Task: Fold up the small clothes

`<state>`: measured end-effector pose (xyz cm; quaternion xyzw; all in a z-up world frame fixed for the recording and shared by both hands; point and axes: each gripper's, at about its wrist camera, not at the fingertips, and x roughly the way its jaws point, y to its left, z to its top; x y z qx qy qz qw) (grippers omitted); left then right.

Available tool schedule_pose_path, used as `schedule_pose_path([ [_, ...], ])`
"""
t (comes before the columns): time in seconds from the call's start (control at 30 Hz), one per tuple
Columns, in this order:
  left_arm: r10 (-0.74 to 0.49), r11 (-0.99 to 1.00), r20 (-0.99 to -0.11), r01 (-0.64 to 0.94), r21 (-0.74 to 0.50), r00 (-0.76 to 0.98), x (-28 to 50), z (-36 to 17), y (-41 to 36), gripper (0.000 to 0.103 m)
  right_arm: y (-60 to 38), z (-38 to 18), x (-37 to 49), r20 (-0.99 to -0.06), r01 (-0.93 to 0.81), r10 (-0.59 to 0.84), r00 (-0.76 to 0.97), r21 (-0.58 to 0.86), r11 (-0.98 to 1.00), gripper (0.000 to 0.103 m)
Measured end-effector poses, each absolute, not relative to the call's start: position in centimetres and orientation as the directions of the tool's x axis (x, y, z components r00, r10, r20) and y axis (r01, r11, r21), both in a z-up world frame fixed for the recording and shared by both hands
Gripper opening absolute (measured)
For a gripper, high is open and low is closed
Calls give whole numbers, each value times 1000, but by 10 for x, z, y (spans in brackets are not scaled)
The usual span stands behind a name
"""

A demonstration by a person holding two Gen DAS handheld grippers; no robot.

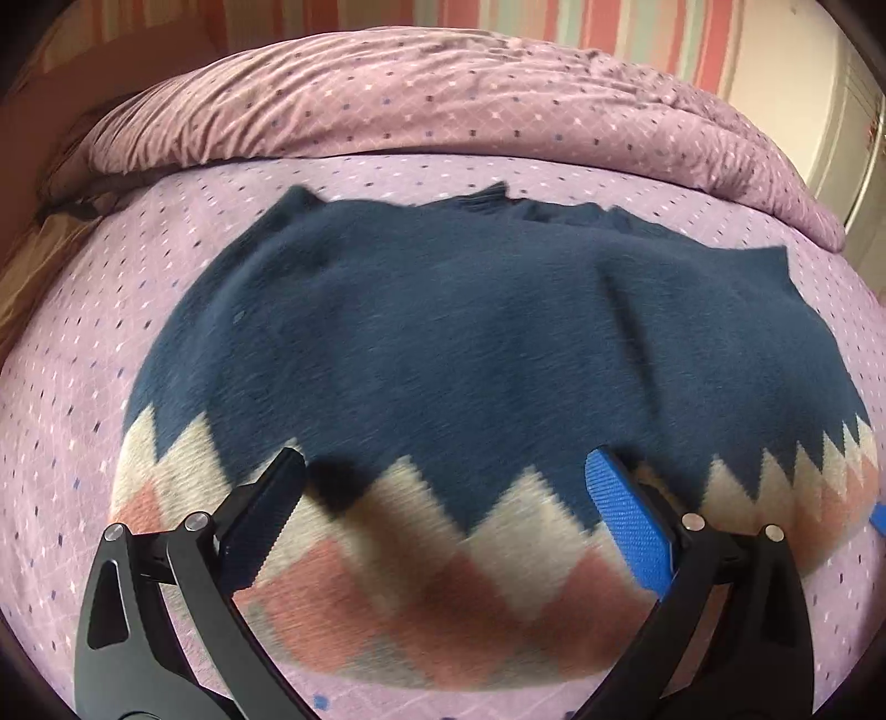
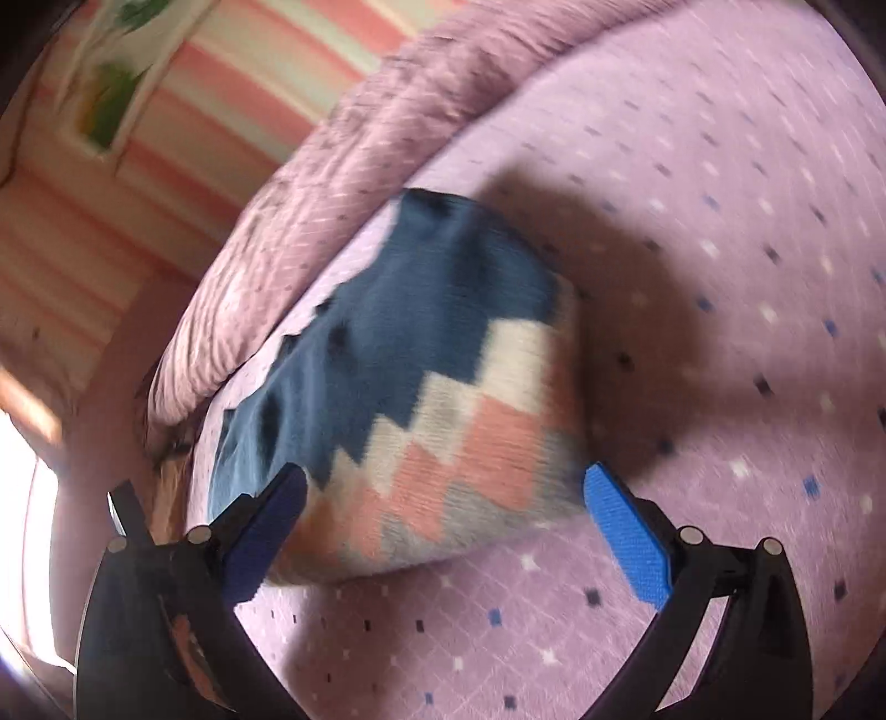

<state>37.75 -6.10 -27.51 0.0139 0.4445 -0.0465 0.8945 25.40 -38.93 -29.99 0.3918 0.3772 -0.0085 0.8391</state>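
A small knitted sweater (image 1: 470,343), navy blue with a cream, pink and grey zigzag band along its near edge, lies spread on the purple dotted bed sheet (image 1: 66,387). My left gripper (image 1: 443,487) is open and hovers just above the zigzag band, fingers wide apart, holding nothing. In the right wrist view the same sweater (image 2: 410,387) appears bunched, seen from its side end. My right gripper (image 2: 443,498) is open, its blue-padded fingers on either side of the sweater's near zigzag corner, and it grips nothing. Both views are motion-blurred.
A rolled purple quilt (image 1: 443,105) lies along the far side of the bed, also in the right wrist view (image 2: 343,183). A striped pink wall (image 1: 609,27) stands behind it. Bare sheet (image 2: 720,277) extends to the right of the sweater.
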Motion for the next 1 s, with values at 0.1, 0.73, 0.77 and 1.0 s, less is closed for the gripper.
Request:
schedule_pose_path([
  [0.1,-90,992,-791,128,-14,605,377,-269,-77,100,-397,-310,239,-622,375,275,734,707,600,101],
  [0.73,-79,989,-813,148,9,577,378,-273,-97,100,-366,-334,249,-631,317,281,723,665,677,75],
  [0.77,-79,989,-813,147,8,577,378,-273,-98,100,-362,-333,249,-636,306,282,718,653,693,74],
  [1.0,-85,992,-824,129,-15,561,380,-275,-96,100,-363,-336,268,-605,316,283,744,692,649,81],
])
